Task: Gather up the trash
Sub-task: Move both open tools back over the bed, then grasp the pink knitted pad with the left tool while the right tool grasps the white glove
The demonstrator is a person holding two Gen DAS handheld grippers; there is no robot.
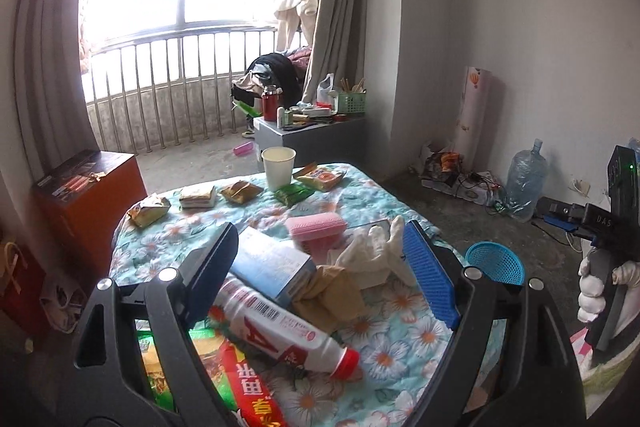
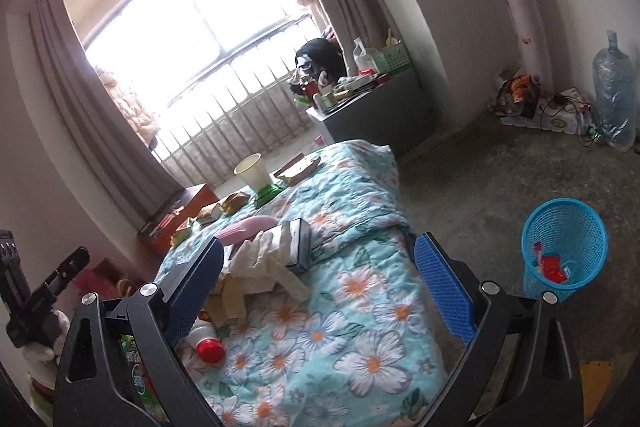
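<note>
A white plastic bottle (image 1: 280,331) with a red cap and red lettering lies on its side on a floral quilt (image 1: 400,339), among a pale blue carton (image 1: 272,267), crumpled brown paper (image 1: 332,295) and a white glove (image 1: 376,251). In the left wrist view it rests low between the wide-spread jaws of the left gripper (image 1: 320,275), untouched, its long axis running from far left to near right, cap nearest. The right gripper (image 2: 320,287), jaws also apart and empty, hangs over the quilt's right side; the bottle's cap peeks beside its left finger. A blue mesh bin (image 2: 564,247) holding red scraps stands on the floor, right.
</note>
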